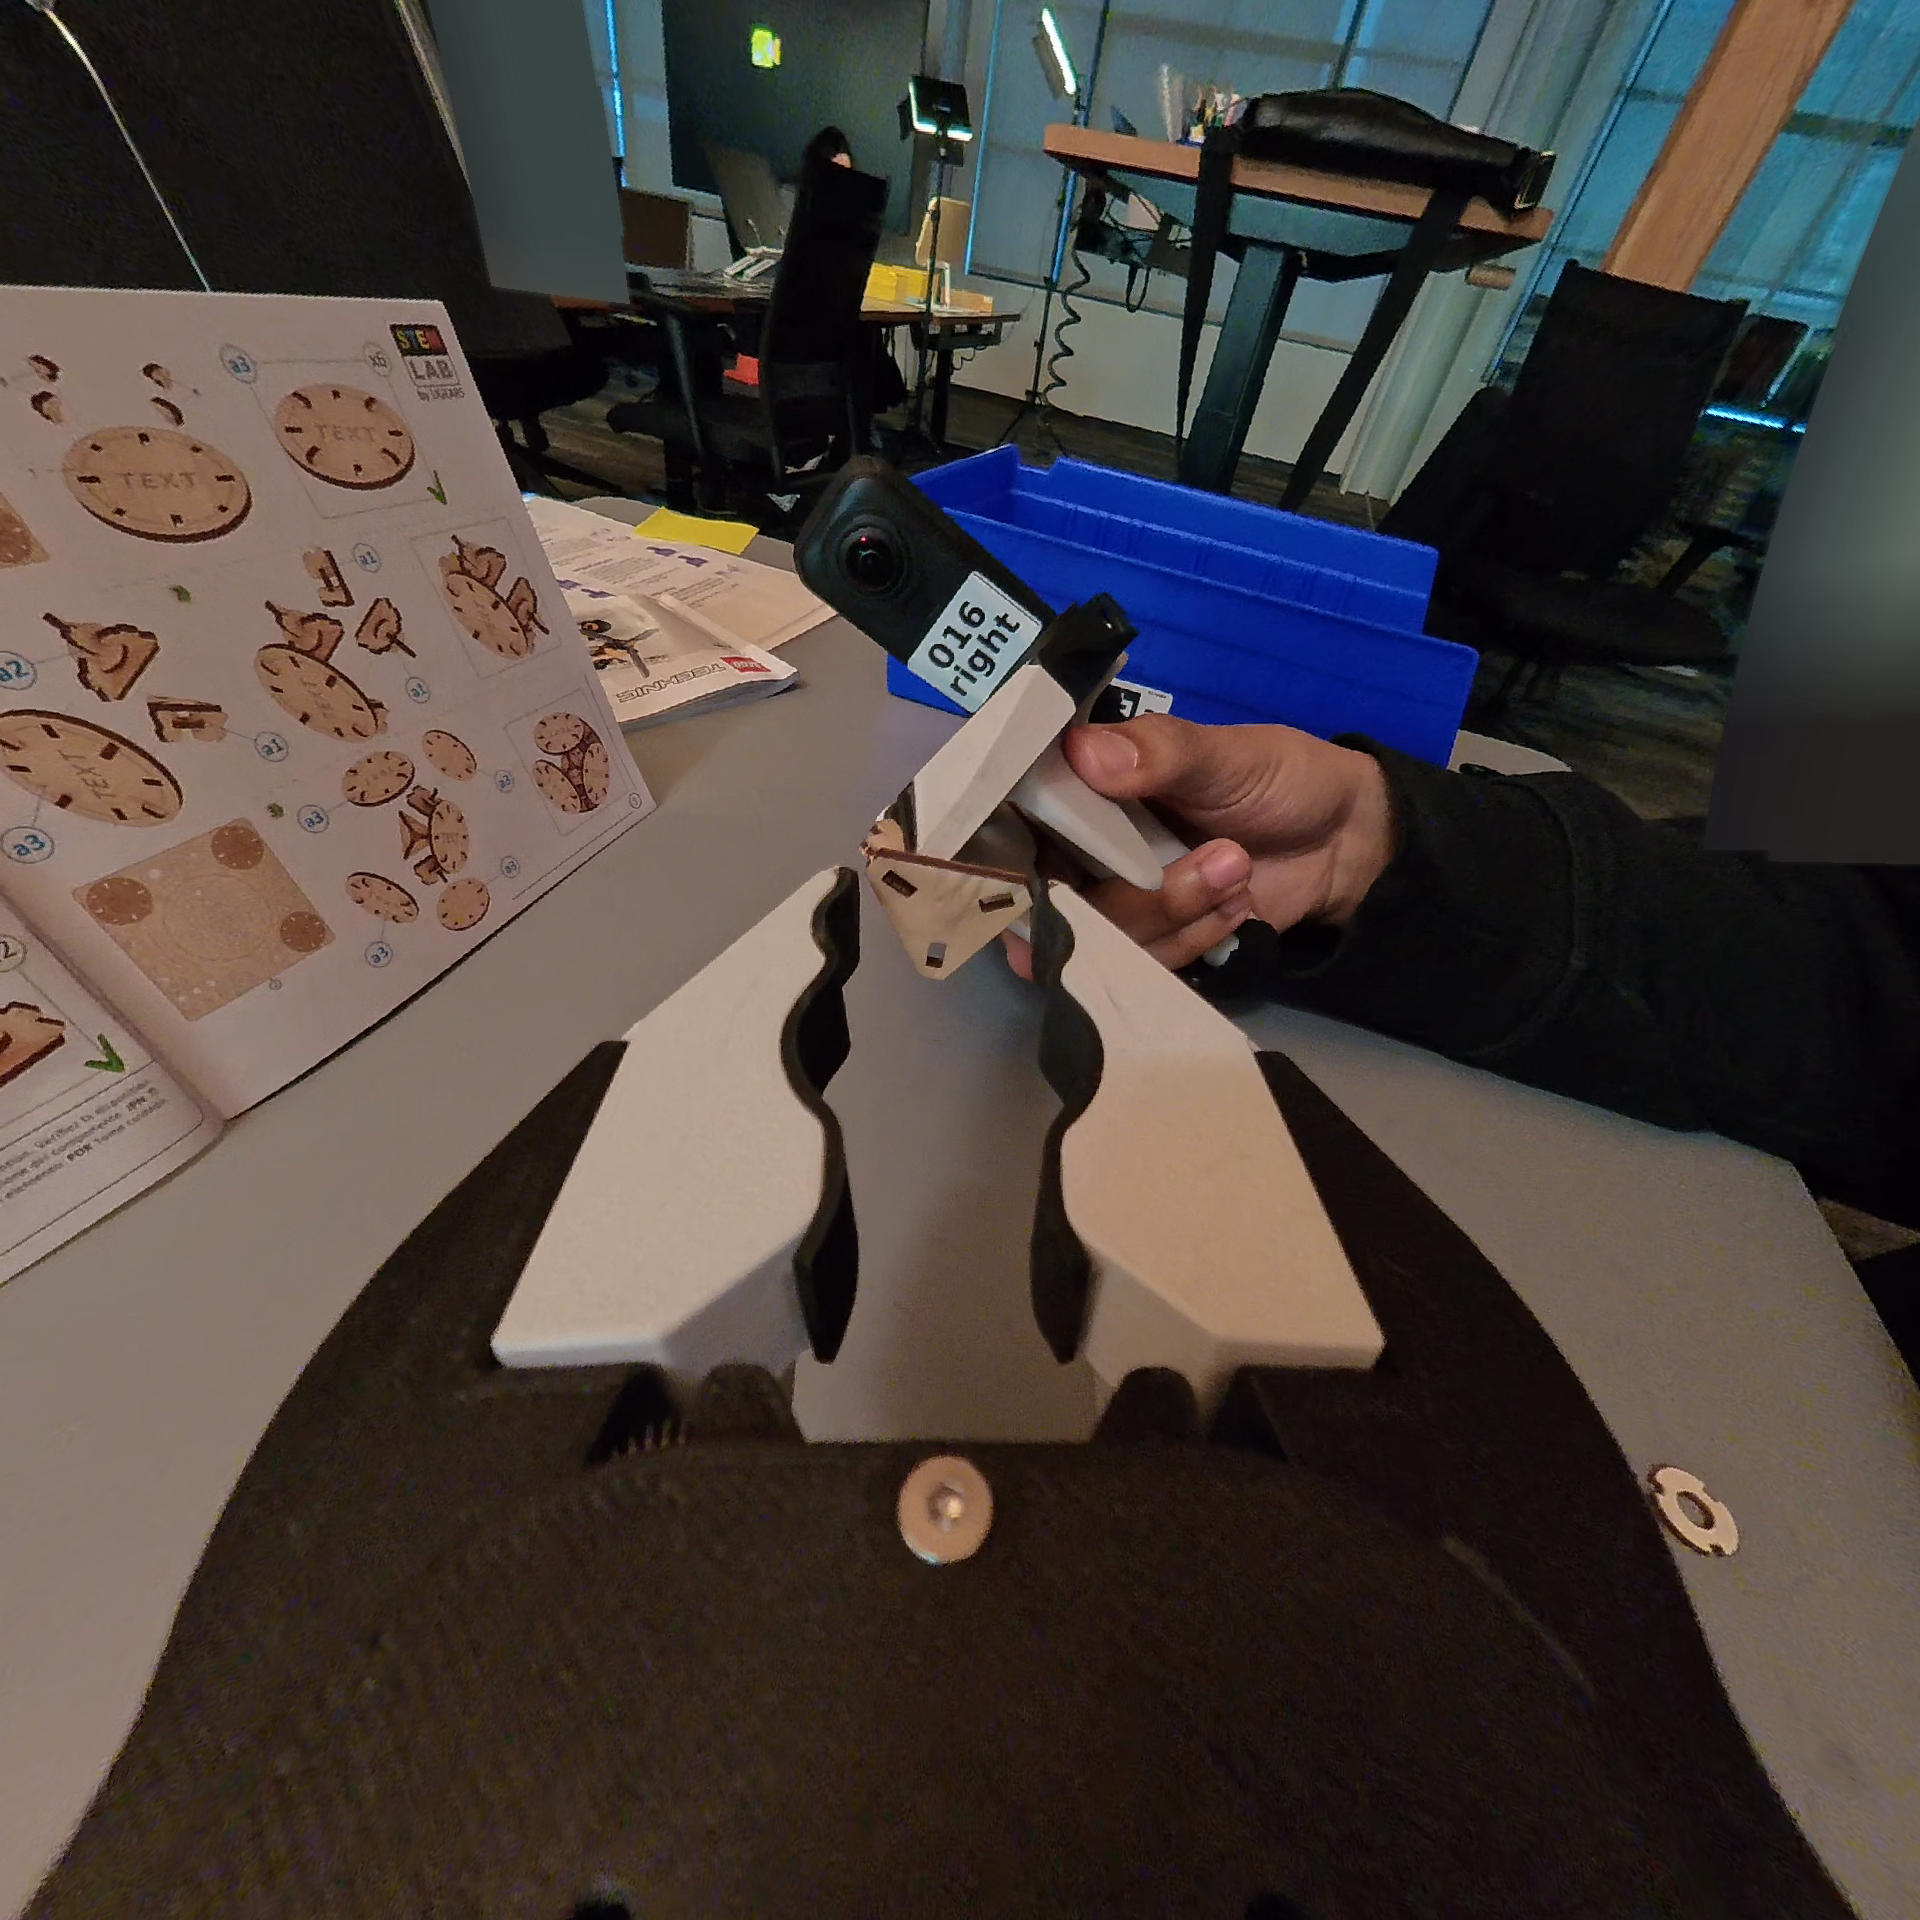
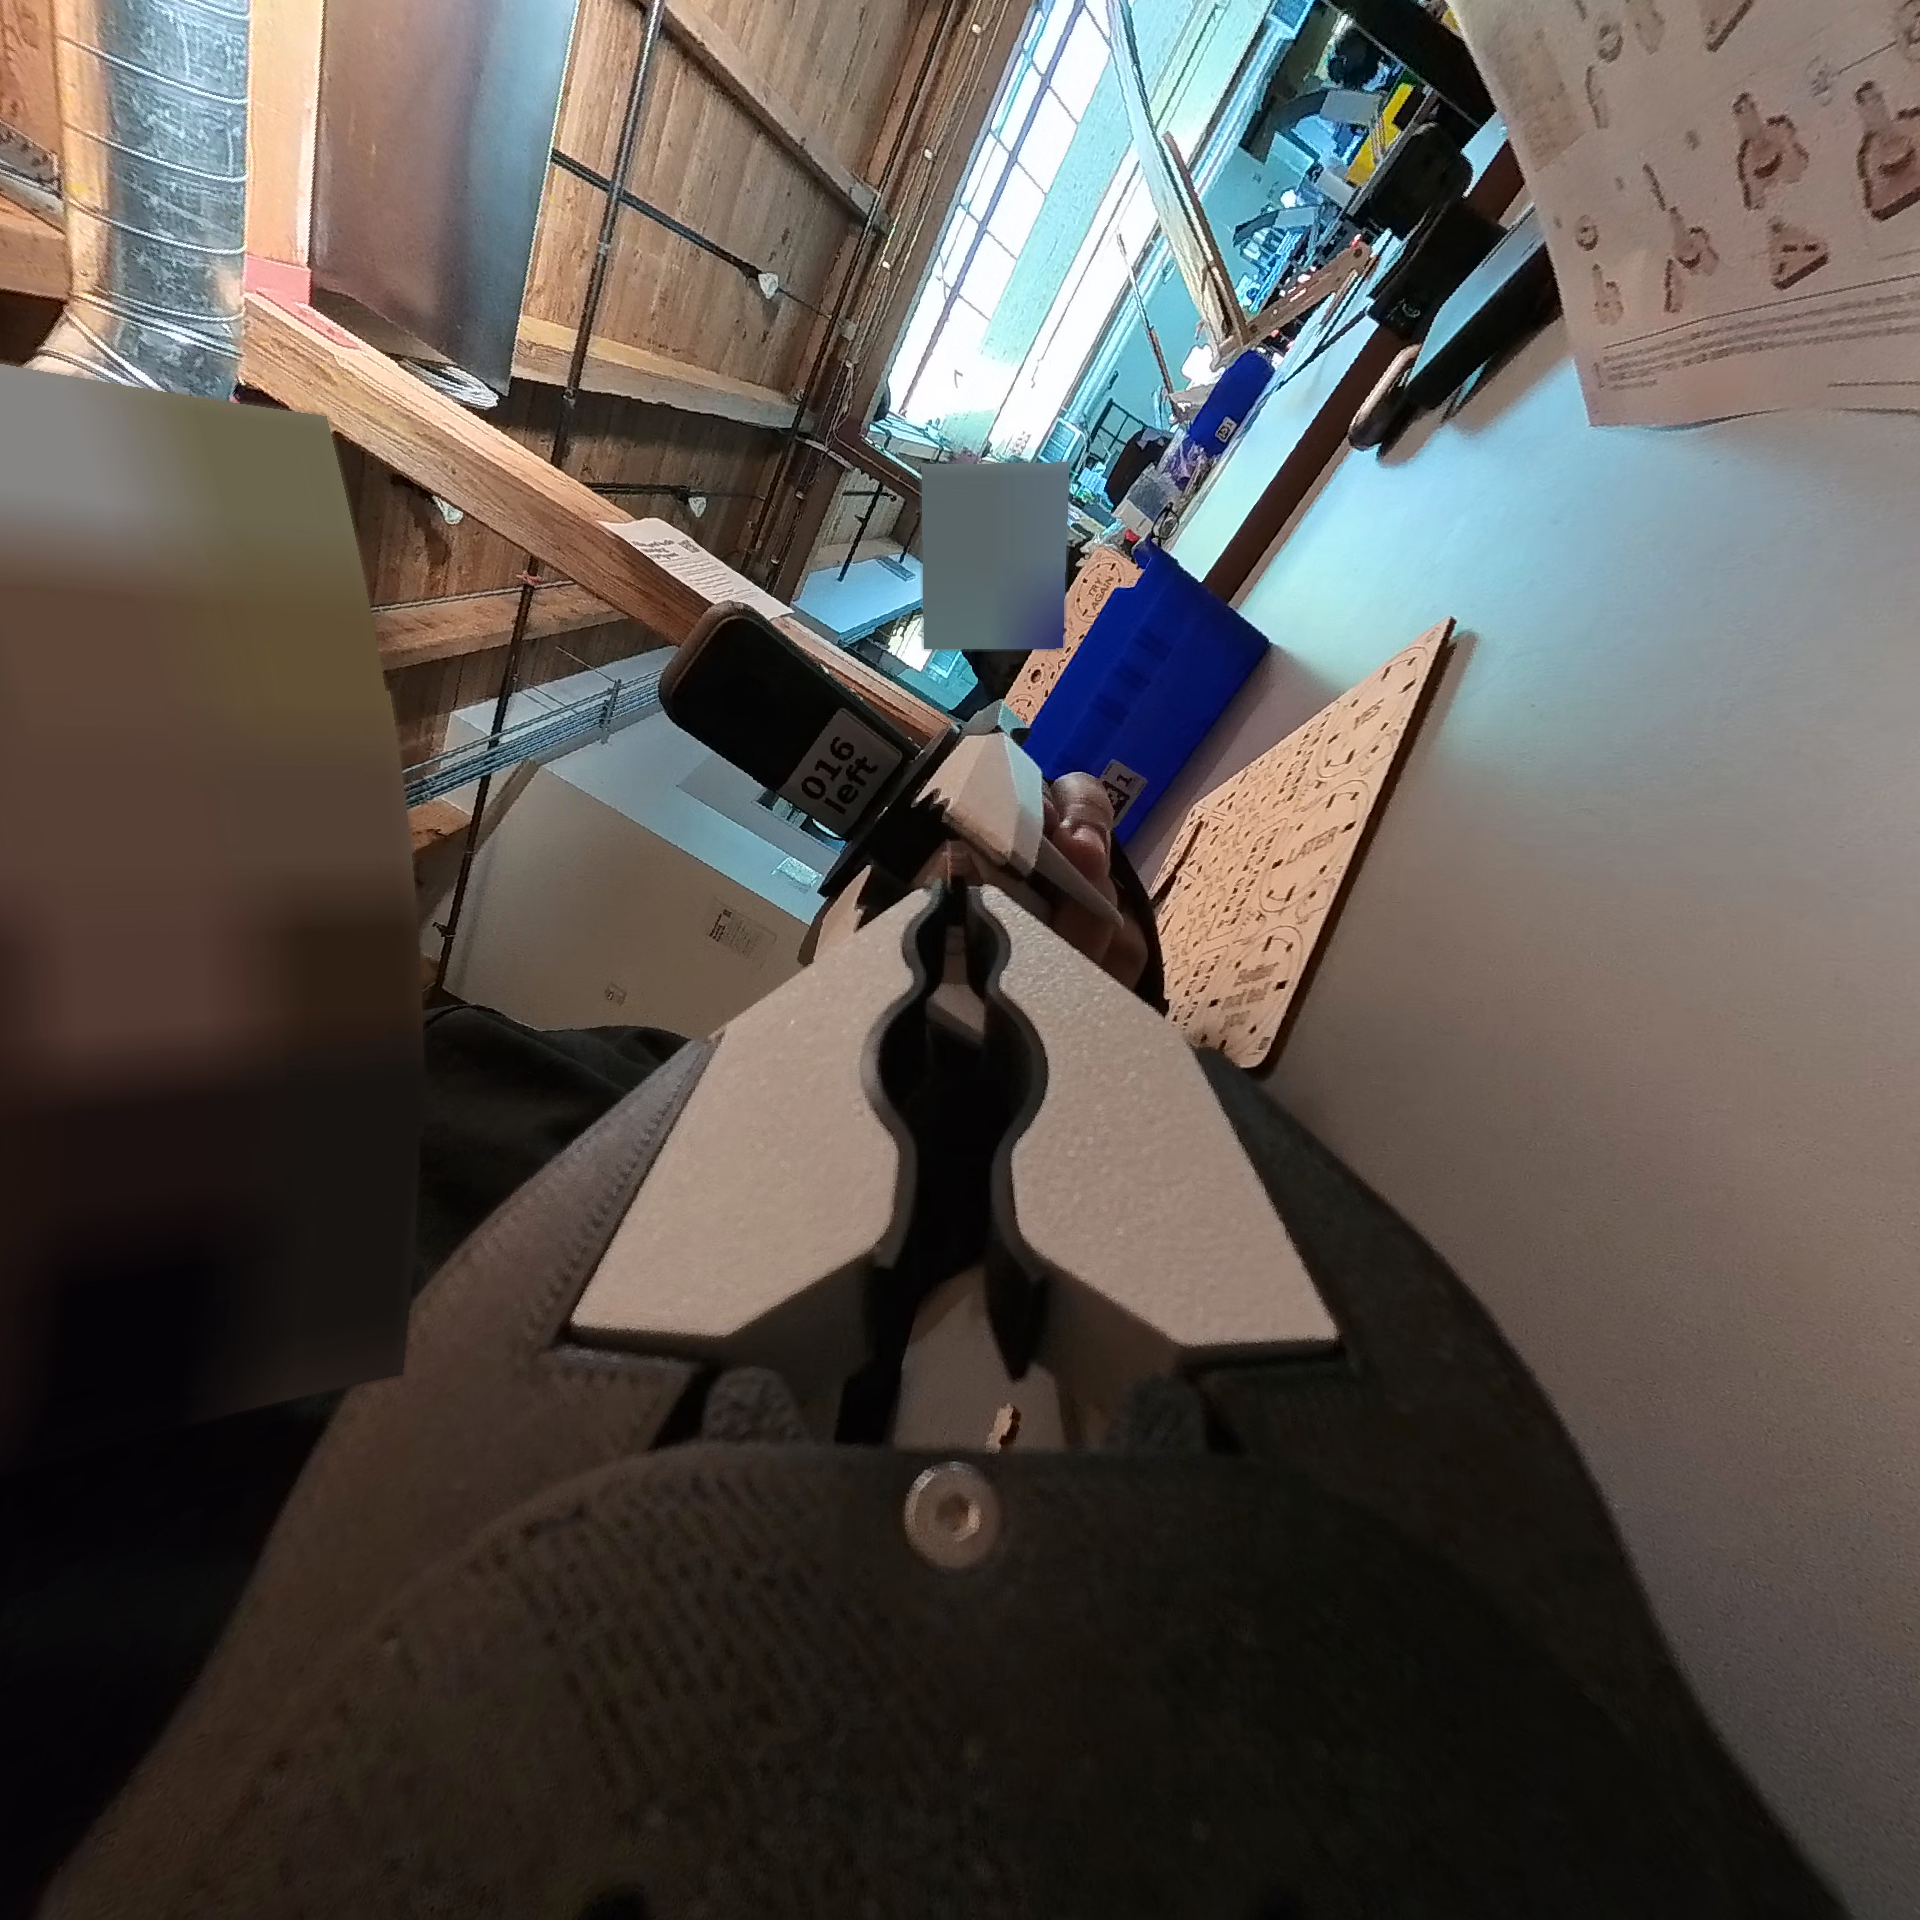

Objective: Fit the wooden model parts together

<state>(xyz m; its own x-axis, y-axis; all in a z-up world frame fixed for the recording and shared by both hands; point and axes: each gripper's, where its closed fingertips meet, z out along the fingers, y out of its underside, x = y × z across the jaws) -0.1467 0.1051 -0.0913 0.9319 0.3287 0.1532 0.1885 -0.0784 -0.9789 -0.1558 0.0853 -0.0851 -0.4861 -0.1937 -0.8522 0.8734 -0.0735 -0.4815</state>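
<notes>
Jaws of the left gripper (image 1: 951,914) stand apart, with a gap on both sides of the wooden piece (image 1: 940,914) that hangs between the fingertips. Right gripper (image 2: 954,902) has its jaws clenched on that same thin, pale plywood piece, roughly triangular, with three small slots cut in it. One hand (image 1: 1236,821) in a dark sleeve holds the right gripper above the grey table (image 1: 727,831), tilted down toward the left one.

Blue bin (image 1: 1226,582): one, standing on the table behind the hand. Its inside is not visible from the left wrist view; in the right wrist view a cut wooden sheet (image 2: 1081,623) shows at its rim.

Wooden sheet (image 2: 1320,831): one more, flat on the table beside the bin, laser-cut with many parts.

Booklets: one large, open instruction booklet (image 1: 260,675) with drawings of round wooden parts, and two smaller printed booklets (image 1: 675,613) stacked behind it.

Small wooden ring (image 1: 1694,1509): one, lying alone on the table near the left gripper's body.
</notes>
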